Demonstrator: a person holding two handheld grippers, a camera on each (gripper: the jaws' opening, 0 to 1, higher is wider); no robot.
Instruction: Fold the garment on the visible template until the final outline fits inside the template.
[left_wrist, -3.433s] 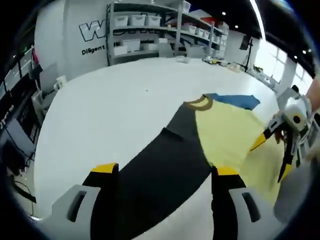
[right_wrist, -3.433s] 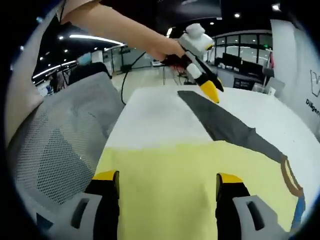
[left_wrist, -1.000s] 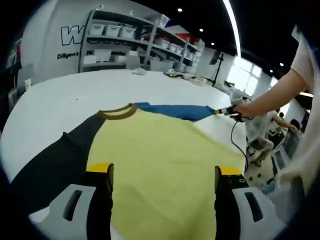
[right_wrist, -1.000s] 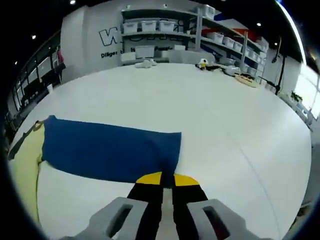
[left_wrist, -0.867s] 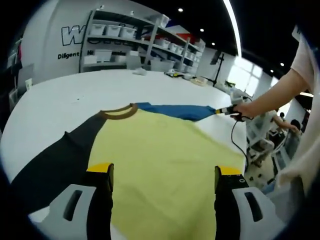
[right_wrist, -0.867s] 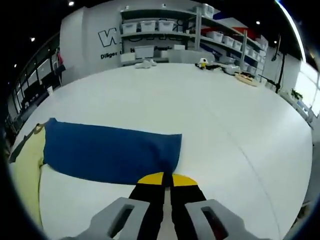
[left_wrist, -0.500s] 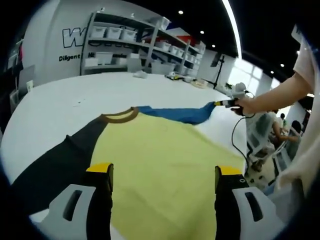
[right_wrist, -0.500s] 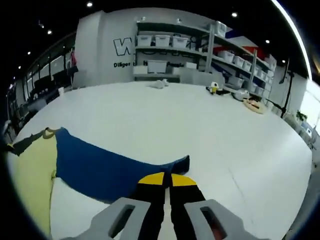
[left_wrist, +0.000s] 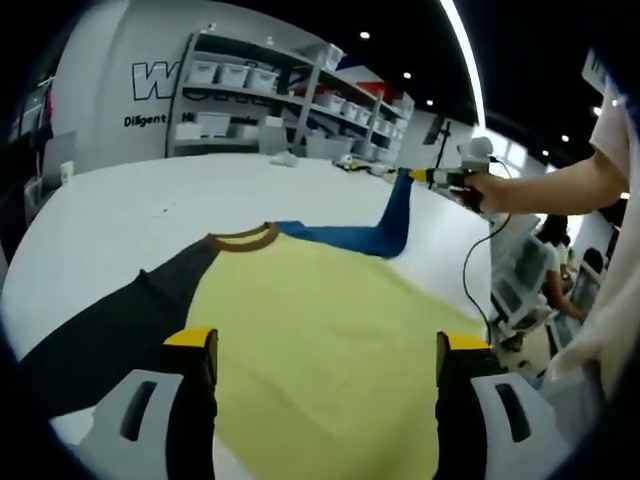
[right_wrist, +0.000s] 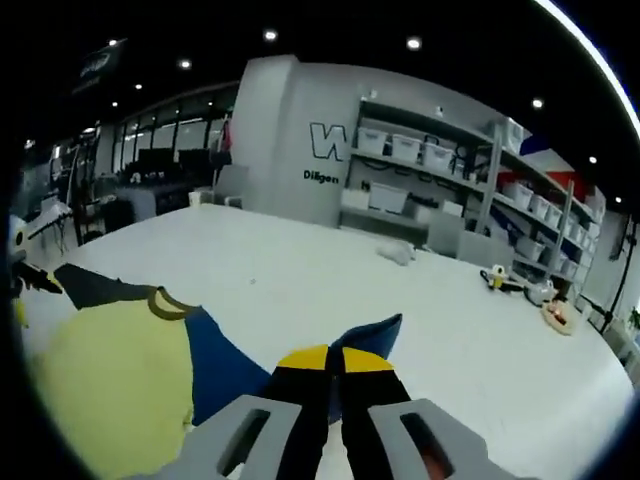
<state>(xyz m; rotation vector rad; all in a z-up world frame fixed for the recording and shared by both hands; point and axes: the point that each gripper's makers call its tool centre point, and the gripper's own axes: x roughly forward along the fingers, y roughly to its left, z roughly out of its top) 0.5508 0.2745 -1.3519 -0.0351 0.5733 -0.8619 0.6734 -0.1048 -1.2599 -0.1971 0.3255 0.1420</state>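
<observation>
A shirt lies flat on the white table (left_wrist: 120, 210): yellow body (left_wrist: 320, 320), brown collar (left_wrist: 240, 238), black sleeve (left_wrist: 110, 325) at the left and blue sleeve (left_wrist: 355, 238) at the far side. My left gripper (left_wrist: 326, 345) hovers open over the yellow body's near part, holding nothing. My right gripper (left_wrist: 432, 177) holds the blue sleeve's cuff up off the table, so the sleeve hangs in a fold (left_wrist: 400, 205). In the right gripper view the right gripper (right_wrist: 335, 360) is shut on the blue cuff (right_wrist: 372, 335), with the yellow body (right_wrist: 110, 395) and collar (right_wrist: 168, 300) at lower left.
Shelves with white bins (left_wrist: 240, 80) line the back wall. Small items (right_wrist: 500, 278) lie on the table's far side. A person's arm (left_wrist: 560, 190) reaches in from the right, and a cable (left_wrist: 478, 270) hangs from the right gripper. White tabletop (right_wrist: 300, 270) stretches beyond the shirt.
The right gripper has raised the blue sleeve's cuff from flat on the table to well above it. The left gripper has stayed open over the yellow body.
</observation>
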